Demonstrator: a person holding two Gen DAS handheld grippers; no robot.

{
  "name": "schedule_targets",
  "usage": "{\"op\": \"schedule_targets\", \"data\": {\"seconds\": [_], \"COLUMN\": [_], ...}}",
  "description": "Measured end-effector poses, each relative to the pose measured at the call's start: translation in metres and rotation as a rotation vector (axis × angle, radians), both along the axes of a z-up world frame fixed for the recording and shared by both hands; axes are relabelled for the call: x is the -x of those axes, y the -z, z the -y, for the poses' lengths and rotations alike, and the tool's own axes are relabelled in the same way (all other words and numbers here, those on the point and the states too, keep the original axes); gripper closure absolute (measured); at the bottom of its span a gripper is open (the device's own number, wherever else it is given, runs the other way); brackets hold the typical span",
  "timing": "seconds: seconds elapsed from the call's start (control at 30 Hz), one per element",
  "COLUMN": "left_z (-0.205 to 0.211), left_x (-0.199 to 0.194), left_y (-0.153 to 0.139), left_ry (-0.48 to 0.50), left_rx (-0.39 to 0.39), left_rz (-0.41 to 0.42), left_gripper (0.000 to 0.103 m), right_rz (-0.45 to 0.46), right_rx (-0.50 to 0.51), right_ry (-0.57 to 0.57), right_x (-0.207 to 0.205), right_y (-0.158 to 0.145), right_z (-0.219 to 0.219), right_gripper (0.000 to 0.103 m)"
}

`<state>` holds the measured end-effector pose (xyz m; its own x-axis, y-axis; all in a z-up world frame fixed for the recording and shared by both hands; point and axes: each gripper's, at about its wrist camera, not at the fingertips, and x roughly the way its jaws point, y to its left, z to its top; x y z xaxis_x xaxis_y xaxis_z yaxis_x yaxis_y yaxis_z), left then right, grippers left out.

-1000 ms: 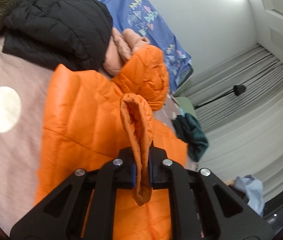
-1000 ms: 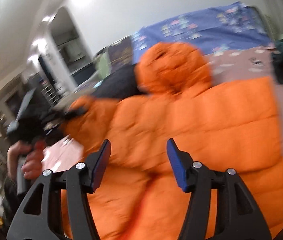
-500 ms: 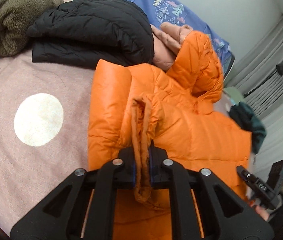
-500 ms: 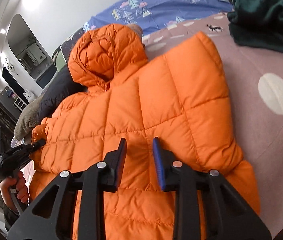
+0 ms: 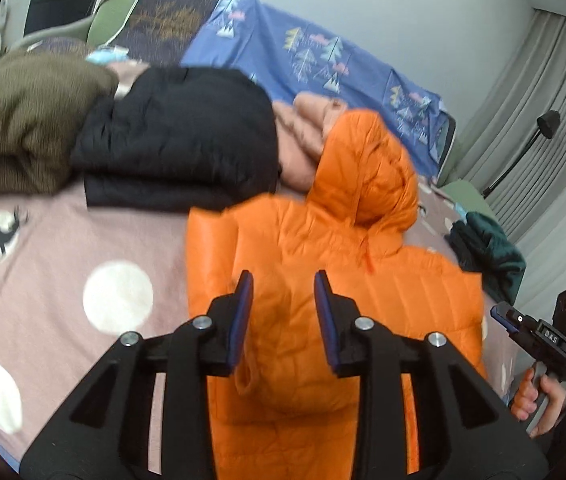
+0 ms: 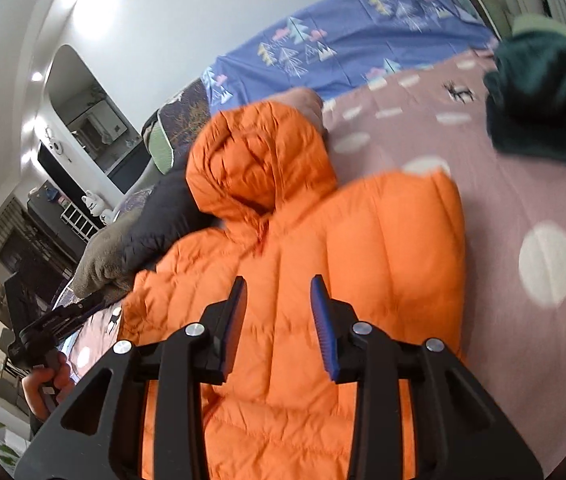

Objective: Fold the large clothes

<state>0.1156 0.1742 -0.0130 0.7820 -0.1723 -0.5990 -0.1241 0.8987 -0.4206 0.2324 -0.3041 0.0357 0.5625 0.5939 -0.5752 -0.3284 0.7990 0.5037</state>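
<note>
An orange hooded puffer jacket [image 5: 323, 264] lies spread on the pink bedspread [image 5: 43, 248], hood toward the pillows. Its left sleeve is folded in over the body, the cuff [image 5: 251, 380] lying under my left gripper. My left gripper [image 5: 283, 292] is open and empty just above the jacket. In the right wrist view the jacket [image 6: 363, 248] fills the middle, and my right gripper [image 6: 279, 296] is open and empty above its back. The right gripper also shows in the left wrist view [image 5: 539, 332], held beside the jacket's right edge.
A folded black jacket [image 5: 179, 140], an olive fleece [image 5: 23, 120] and a pink garment [image 5: 303, 136] lie at the head of the bed. A dark green garment [image 6: 547, 96] lies to the right. A blue patterned sheet [image 5: 323, 56] covers the headboard.
My left gripper has opened and let go of the orange sleeve, which now lies folded over the jacket's body. My right gripper has opened wider above the jacket.
</note>
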Motion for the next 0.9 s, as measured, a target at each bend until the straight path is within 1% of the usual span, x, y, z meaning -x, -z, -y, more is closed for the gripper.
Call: {"op": "schedule_targets", "data": {"seconds": [0.07,0.1,0.17,0.23,0.27,0.3,0.33,0.37,0.4,0.5,0.53,0.63,0.67,0.73,0.83,0.9], "left_z": [0.002,0.005,0.008,0.015,0.019,0.022,0.027,0.031,0.033,0.038,0.037,0.029,0.029,0.033,0.04,0.039], "left_x": [-0.012,-0.023,-0.046,-0.076,-0.093,-0.105,-0.124,-0.138,-0.156,-0.196,-0.212,-0.244,-0.252,-0.266,-0.278,-0.28], "left_y": [-0.016,-0.023,-0.034,-0.042,-0.045,-0.046,-0.047,-0.047,-0.045,-0.035,-0.031,-0.017,-0.014,-0.005,0.004,0.007], "left_ry": [0.018,0.037,0.082,0.136,0.164,0.185,0.212,0.225,0.243,0.277,0.295,0.299,0.303,0.311,0.309,0.306], "left_rx": [-0.025,-0.041,-0.04,-0.041,-0.043,-0.04,-0.039,-0.04,-0.037,-0.012,0.013,0.062,0.066,0.03,-0.019,-0.024], "left_rz": [0.025,0.031,0.048,0.054,0.051,0.053,0.055,0.054,0.055,0.038,0.037,0.034,0.034,0.026,0.018,0.024], "left_gripper": [0.073,0.073,0.073,0.062,0.059,0.058,0.058,0.058,0.058,0.058,0.058,0.058,0.058,0.058,0.058,0.058], "right_rz": [0.006,0.005,0.0,-0.003,0.005,0.017,0.028,0.04,0.043,0.012,-0.007,-0.038,-0.053,-0.077,-0.044,-0.038], "right_rx": [-0.017,-0.035,-0.07,-0.076,-0.065,-0.053,-0.041,-0.029,-0.024,-0.042,-0.047,0.0,0.005,0.015,0.083,0.104], "right_ry": [-0.015,-0.028,-0.057,-0.086,-0.093,-0.095,-0.104,-0.122,-0.14,-0.163,-0.166,-0.121,-0.124,-0.128,-0.13,-0.123], "right_x": [-0.016,-0.028,-0.052,-0.078,-0.094,-0.106,-0.117,-0.13,-0.145,-0.181,-0.197,-0.235,-0.244,-0.257,-0.261,-0.262], "right_y": [-0.008,-0.012,-0.017,-0.023,-0.026,-0.028,-0.029,-0.029,-0.028,-0.017,-0.011,0.005,0.011,0.023,0.032,0.036], "right_z": [0.001,0.001,-0.003,-0.011,-0.017,-0.022,-0.027,-0.034,-0.041,-0.053,-0.057,-0.065,-0.067,-0.072,-0.083,-0.086], "right_gripper": [0.066,0.062,0.057,0.054,0.052,0.047,0.044,0.041,0.04,0.039,0.039,0.039,0.039,0.039,0.039,0.039]}}
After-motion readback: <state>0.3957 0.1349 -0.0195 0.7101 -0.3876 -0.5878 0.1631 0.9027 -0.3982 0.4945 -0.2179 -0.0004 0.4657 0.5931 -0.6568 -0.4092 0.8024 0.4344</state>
